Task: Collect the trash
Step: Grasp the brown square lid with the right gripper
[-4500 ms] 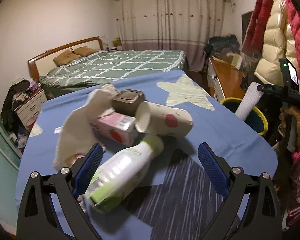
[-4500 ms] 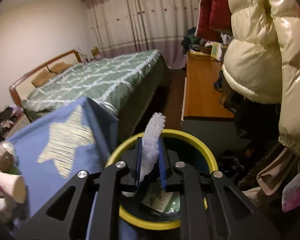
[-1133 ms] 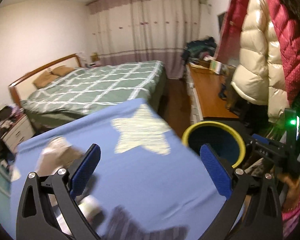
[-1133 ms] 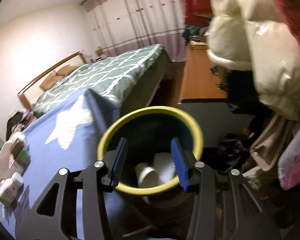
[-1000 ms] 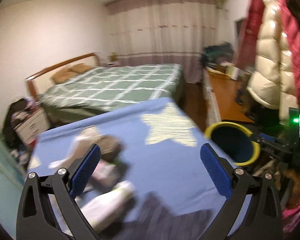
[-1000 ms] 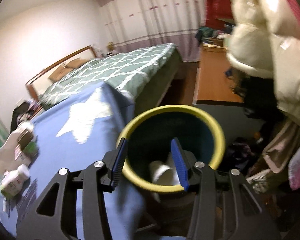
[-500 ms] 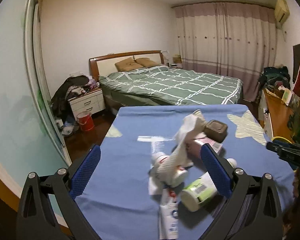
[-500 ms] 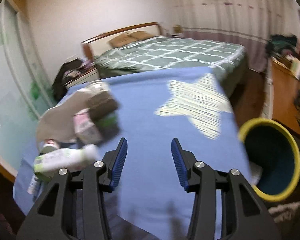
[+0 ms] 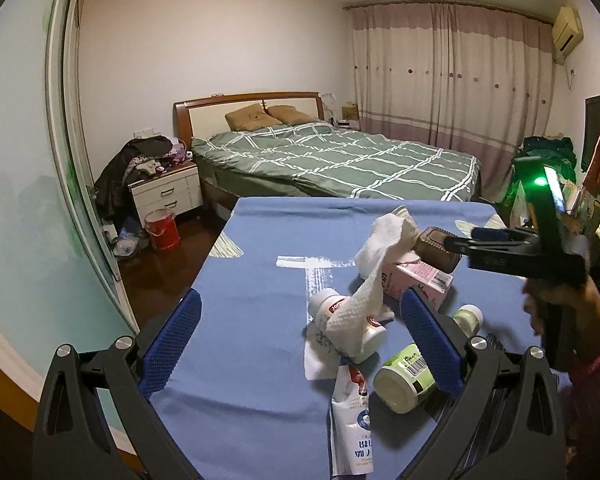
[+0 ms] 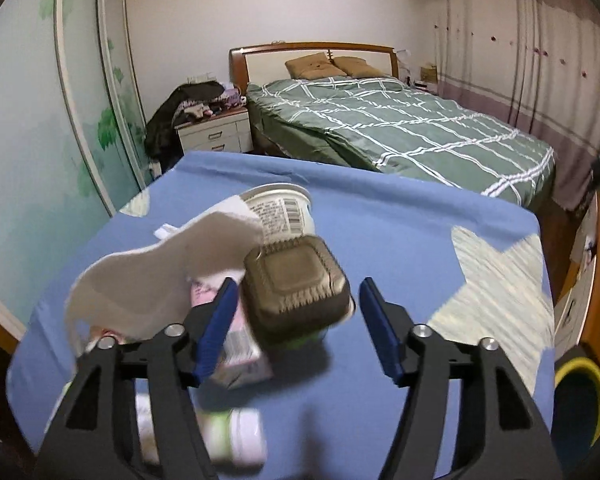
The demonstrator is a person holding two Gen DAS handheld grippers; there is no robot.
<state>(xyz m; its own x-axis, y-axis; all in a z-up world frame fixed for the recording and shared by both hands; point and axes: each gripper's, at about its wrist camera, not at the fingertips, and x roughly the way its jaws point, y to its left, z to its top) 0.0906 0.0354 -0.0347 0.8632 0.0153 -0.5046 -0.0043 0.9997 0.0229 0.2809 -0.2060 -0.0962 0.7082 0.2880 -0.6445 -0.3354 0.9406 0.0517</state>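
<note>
1. Now the step in hand looks like a reach for the next piece of trash: the right gripper closes in on the dark brown square plastic box perched on the heap on the blue star-patterned table cloth.
2. Its jaws are opening, the box sits between them, and the pads do not yet press it.
3. Next, I judge, it must close on the box's 2 sides and carry it to the yellow-rimmed blue bin at the table's right edge.
4. Meanwhile the left gripper hangs wide and empty over the near table, tilted down, beside the white crumpled paper towel and the green-labelled white bottle.
5. A hand holds the right gripper level at the heap.
</note>
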